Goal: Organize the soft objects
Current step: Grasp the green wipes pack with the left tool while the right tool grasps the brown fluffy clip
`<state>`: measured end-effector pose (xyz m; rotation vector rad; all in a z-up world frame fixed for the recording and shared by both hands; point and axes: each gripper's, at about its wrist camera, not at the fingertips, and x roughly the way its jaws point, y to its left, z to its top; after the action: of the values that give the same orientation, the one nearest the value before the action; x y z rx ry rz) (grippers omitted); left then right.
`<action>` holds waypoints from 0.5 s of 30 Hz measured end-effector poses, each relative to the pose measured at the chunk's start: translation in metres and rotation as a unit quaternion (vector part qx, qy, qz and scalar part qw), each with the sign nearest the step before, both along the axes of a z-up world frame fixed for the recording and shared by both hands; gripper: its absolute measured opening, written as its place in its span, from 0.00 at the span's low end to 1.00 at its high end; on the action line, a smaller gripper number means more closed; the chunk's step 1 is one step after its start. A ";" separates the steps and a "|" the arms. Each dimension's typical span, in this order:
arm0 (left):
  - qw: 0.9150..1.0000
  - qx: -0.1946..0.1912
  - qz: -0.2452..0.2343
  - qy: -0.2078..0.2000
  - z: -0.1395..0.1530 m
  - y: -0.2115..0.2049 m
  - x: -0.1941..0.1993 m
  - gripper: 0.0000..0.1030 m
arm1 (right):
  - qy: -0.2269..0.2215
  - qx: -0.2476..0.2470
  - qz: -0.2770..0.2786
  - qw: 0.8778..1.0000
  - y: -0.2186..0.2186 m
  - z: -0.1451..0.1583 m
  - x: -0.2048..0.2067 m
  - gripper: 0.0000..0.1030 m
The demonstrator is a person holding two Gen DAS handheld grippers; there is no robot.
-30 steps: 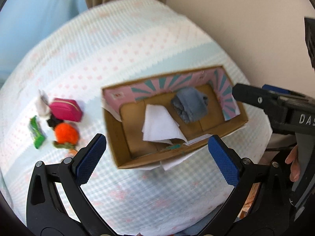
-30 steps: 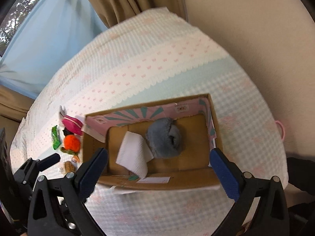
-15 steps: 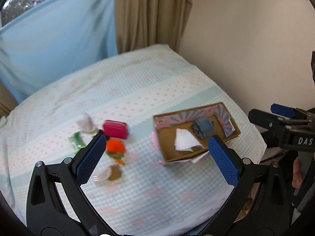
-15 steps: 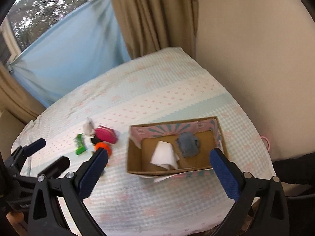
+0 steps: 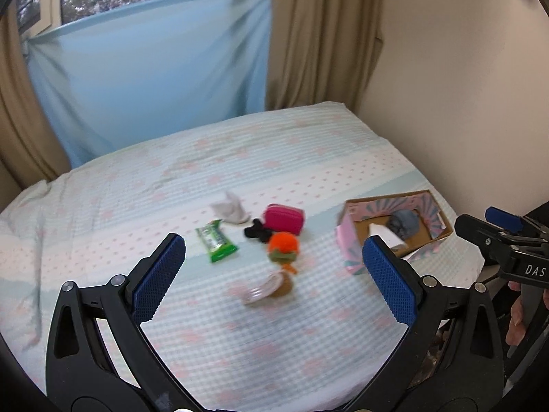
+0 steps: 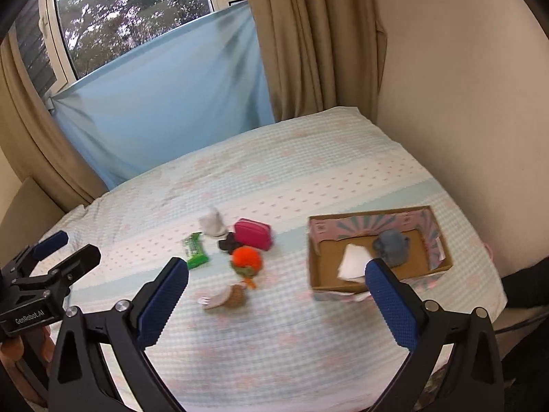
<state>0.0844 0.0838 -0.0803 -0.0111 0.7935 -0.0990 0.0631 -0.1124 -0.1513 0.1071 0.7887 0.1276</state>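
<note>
- Left hand-held gripper [image 5: 274, 274] is hanging over the near part of the bed [image 5: 206, 158], jaws spread wide, nothing btwn the blue pads.
- Right hand-held gripper [image 6: 276, 304] is doing the same: wide open, empty, sitting above the bedspread.
- Cardboard box [image 6: 425, 267] w/ pink patterned lining is lying on the right side of the bed, near the wall.
- Inside the box: a grey-blue cloth bundle [image 6: 393, 247] is resting toward the back right, a white folded tissue [image 6: 353, 261] just left of it.
- Other soft things are sitting in a loose cluster mid-bed, well apart from the box.
- Pink zip pouch [image 6: 254, 233] is lying at the back of the cluster, a small black item [image 6: 228, 243] touching its left end.
- White crumpled cloth [image 6: 212, 223] is sitting just behind and left of the pouch.
- Green packet [image 6: 195, 250] is lying furthest left.
- Orange pom-pom toy [image 6: 245, 261] w/ green base is sitting just in front of the pouch.
- Brown-and-white piece [image 6: 228, 297] is lying nearest the grippers; too blurred to tell what it is.
- A person's fingers [image 5: 514, 319] are wrapping the right gripper's handle at the left view's edge.
</note>
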 end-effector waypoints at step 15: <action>0.999 0.031 0.017 0.042 -0.069 0.082 0.044 1.00 | 0.065 0.043 -0.045 0.996 0.085 -0.076 0.021 1.00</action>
<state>0.1285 0.1662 -0.1489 0.0297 0.8791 -0.0420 0.0839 -0.0274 -0.2272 0.2334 0.9077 0.0693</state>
